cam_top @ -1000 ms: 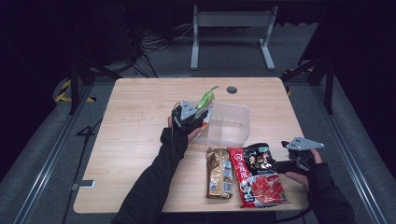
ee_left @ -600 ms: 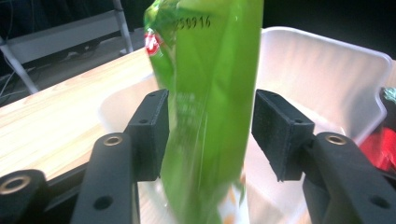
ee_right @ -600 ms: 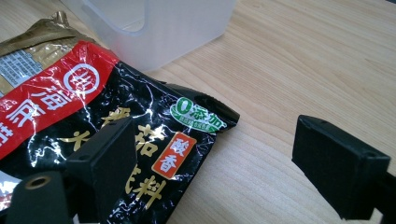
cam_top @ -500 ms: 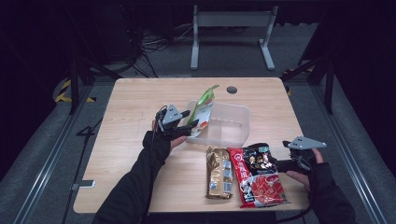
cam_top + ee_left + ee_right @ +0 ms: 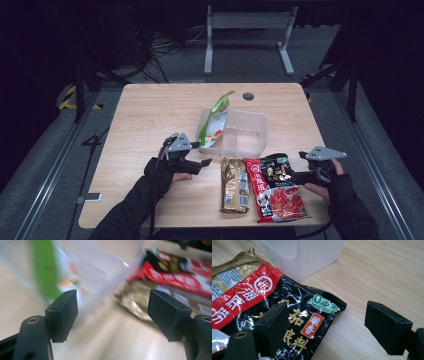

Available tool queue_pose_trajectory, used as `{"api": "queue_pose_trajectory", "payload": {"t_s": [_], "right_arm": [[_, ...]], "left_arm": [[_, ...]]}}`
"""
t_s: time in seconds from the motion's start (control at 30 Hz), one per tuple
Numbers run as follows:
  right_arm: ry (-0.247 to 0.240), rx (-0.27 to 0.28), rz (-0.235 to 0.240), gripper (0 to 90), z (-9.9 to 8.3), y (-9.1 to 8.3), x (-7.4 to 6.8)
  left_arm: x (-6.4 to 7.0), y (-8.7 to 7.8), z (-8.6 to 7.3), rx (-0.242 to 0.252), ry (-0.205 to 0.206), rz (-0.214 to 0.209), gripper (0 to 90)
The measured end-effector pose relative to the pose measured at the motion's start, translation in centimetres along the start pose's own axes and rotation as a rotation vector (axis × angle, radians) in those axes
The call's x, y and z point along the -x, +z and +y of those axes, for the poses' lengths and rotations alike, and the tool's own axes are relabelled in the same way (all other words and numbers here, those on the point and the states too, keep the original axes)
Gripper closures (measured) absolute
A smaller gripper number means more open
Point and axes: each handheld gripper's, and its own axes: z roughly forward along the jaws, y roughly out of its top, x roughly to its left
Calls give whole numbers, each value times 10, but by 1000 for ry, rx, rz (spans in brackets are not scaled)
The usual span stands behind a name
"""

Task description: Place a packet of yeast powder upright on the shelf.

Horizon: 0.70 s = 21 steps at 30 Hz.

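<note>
A green snack bag stands tilted in the left end of a clear plastic container. In front of the container lie a gold packet and a red-and-black packet. My left gripper is open and holds nothing, low over the table left of the gold packet, jaws pointing right. Its own view is blurred: left gripper, green bag, container wall, gold packet. My right gripper is open, one jaw over the corner of the red-and-black packet.
The wooden table has bare room on its left half and behind the container. A dark round hole sits near the far edge. The container stands just beyond the packets in the right gripper view. A metal frame stands past the table.
My left gripper has drawn back from the green bag, first to the left, then toward the front edge. The bag stays leaning in the container. The right gripper has not moved.
</note>
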Motion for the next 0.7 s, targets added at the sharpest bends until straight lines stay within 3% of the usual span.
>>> {"api": "queue_pose_trajectory", "payload": {"t_s": [0.03, 0.1, 0.13, 0.17, 0.2, 0.23, 0.3, 0.37, 0.43, 0.63, 0.7], "right_arm": [[-6, -1, 5, 200, 0, 0, -1], [-10, -3, 5, 202, 1, 1, -2], [-14, -7, 9, 206, 0, 2, -2], [-18, -9, 9, 215, 0, 2, -3], [-20, -11, 14, 240, 0, 3, -3], [-24, -13, 24, 257, 0, 3, -4], [-28, -14, 29, 266, 0, 3, -5], [-36, -15, 46, 330, 0, 4, -8], [-52, -15, 58, 355, 2, 5, -12], [-76, -13, 130, 488, 9, 4, -28], [-86, -14, 161, 529, 12, 4, -35]], "left_arm": [[1, 6, -1, -30, -9, -33, 236], [3, 18, -2, -65, -8, -60, 219], [3, 18, -2, -65, -8, -60, 215], [4, 28, -1, -84, -33, -104, 208], [4, 28, -1, -84, -33, -104, 203], [5, 38, 2, -102, -40, -131, 192], [6, 42, 3, -118, -41, -142, 178], [10, 52, 6, -141, -19, -146, 159], [10, 58, 7, -152, -44, -160, 151], [10, 71, 9, -170, -49, -175, 127], [8, 72, 11, -167, -51, -150, 129]]}}
